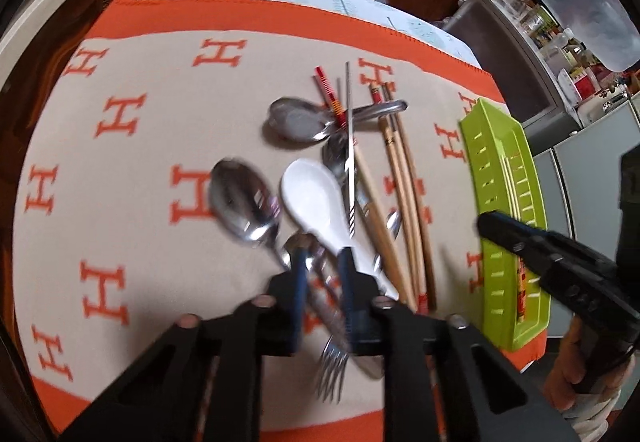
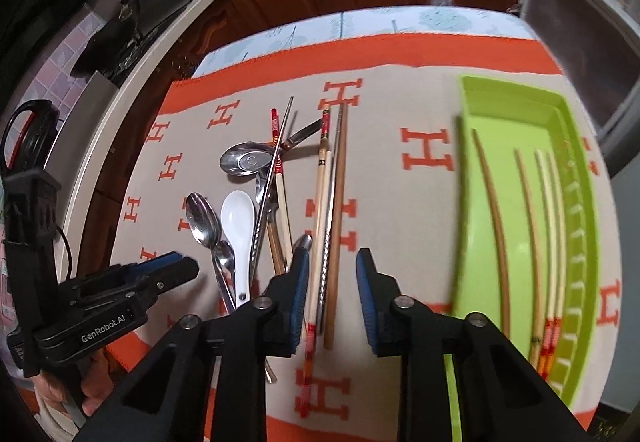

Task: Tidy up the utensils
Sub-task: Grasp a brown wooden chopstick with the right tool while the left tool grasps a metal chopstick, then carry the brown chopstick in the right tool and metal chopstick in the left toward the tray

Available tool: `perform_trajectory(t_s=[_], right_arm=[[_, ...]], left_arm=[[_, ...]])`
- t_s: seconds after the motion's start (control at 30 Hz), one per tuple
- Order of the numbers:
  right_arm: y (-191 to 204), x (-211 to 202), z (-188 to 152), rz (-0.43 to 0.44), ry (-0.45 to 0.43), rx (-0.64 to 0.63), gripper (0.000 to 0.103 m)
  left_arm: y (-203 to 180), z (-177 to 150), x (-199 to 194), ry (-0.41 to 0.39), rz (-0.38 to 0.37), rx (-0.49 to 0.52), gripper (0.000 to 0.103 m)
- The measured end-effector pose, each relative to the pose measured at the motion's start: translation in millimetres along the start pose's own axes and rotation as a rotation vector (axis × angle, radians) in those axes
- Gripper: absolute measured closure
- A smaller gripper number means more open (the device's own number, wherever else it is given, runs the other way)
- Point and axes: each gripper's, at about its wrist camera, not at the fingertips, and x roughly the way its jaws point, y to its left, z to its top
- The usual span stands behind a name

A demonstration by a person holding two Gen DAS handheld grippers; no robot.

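Over the heaped utensils [image 2: 276,210] on the cloth [image 2: 400,114], beside the green tray [image 2: 516,110] already holding 4 chopsticks [image 2: 540,218], both grippers [image 1: 322,262] [image 2: 332,262] gaped empty; tangled, overlapping pieces risked dragging neighbours.

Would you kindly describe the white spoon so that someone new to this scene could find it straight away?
Start at the orange-and-beige cloth and find the pile of utensils left of the green tray. The white spoon lies near the pile's left side, between a steel spoon and a metal chopstick. It is the only white, non-metal spoon there, with a broad, deep bowl.
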Motion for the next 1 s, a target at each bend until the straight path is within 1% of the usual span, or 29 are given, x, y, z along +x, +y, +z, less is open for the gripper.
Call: perform_trajectory(t_s=[0.07, 0.13, 0.2, 0.3, 0.37, 0.43, 0.6, 0.77, 0.8, 0.87, 1.0], right_arm=[[-2, 16, 11, 0.015, 0.043, 0.001, 0.085], [-3, 34, 19, 0.015, 0.092, 0.002, 0.093], [-3, 49, 25, 0.026, 0.131, -0.009, 0.093], [-2, 69, 31, -0.004, 0.180, -0.024, 0.094], [-1, 78, 32, -0.008, 0.198, -0.039, 0.096], [-1, 87, 35, -0.036, 0.215, -0.047, 0.097], [-4, 96, 38, -0.026, 0.222, -0.059, 0.097], [-1, 98, 37, -0.040, 0.230, -0.075, 0.097], [1, 100, 37, -0.052, 0.229, -0.087, 0.097], [8, 93, 27, -0.073, 0.224, -0.101, 0.097], [21, 99, 27, -0.131, 0.202, -0.154, 0.096]], left_arm=[[-5, 12, 7, 0.003, 0.000, -0.001, 0.095], [-11, 25, 14, 0.010, 0.000, 0.007, 0.095], [-16, 33, 20, 0.020, -0.008, 0.015, 0.095], [-21, 42, 33, 0.051, -0.016, 0.012, 0.096], [-23, 46, 40, 0.068, -0.016, 0.009, 0.096], [-25, 48, 46, 0.080, -0.019, 0.008, 0.096], [-29, 50, 57, 0.106, -0.021, 0.004, 0.096], [-29, 52, 58, 0.106, -0.017, 0.006, 0.096], [-29, 52, 58, 0.107, -0.016, 0.003, 0.096], [-30, 53, 61, 0.114, -0.015, -0.003, 0.096], [-28, 53, 63, 0.123, -0.010, -0.014, 0.096]])
